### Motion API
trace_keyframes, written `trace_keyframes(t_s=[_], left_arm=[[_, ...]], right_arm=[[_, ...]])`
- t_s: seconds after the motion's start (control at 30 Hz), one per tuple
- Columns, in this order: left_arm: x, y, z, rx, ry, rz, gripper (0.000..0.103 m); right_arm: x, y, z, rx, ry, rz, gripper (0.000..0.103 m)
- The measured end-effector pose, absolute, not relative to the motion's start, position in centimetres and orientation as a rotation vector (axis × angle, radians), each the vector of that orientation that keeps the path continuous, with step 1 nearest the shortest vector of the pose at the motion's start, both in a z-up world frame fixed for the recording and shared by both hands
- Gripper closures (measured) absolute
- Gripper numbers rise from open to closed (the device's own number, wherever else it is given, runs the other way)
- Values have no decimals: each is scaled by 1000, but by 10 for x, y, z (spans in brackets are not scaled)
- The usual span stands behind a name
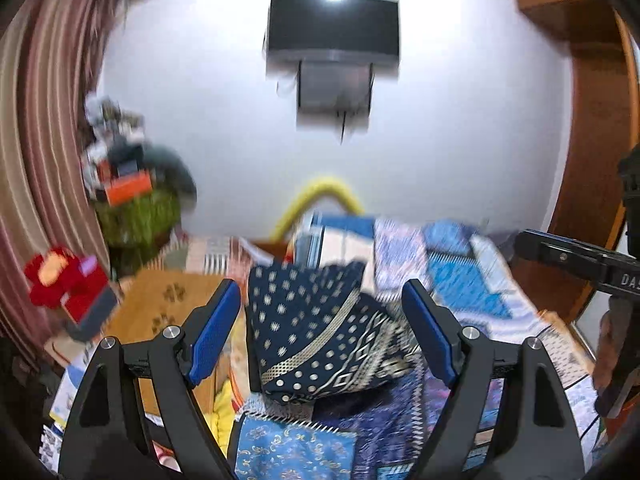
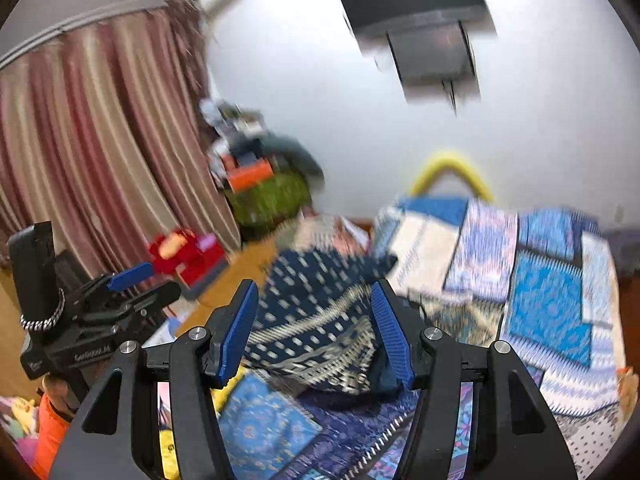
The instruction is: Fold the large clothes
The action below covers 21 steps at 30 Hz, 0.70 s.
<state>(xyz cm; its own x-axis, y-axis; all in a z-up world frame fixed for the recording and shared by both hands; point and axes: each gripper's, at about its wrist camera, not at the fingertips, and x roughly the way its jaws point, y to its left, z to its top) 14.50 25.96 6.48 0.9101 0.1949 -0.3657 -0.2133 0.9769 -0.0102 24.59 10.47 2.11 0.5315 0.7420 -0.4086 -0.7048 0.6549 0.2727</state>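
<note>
White wall [image 1: 460, 128], beyond the fingers of both grippers, carrying a dark wall-mounted screen [image 1: 334, 26]. Striped curtain [image 2: 92, 140], far left of the fingers in both views. Bed with blue patchwork cover [image 2: 548, 304], extending ahead and to the right of the fingers. Navy patterned garment [image 1: 316, 332], lying folded in a heap on the cover, seen between the fingers of each gripper but touched by none. Left gripper [image 1: 322, 332]: blue-padded fingers wide apart, garment framed in the gap beyond the tips. Right gripper [image 2: 316, 330]: fingers likewise spread, clamped on nothing, garment just ahead of them. Green bundle topped by an orange box [image 1: 130, 188], left of the fingers near the curtain. Red toy [image 2: 182, 254], left of the fingers, nearer than the bundle. Both views motion-blurred.
</note>
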Motion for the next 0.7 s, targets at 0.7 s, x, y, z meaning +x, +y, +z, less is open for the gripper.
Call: trace_keyframes(t_s=[0.7], left_arm=[[-27,148,60,-26,22,324,10]], right_arm=[[83,50,38,47,157,767,22]])
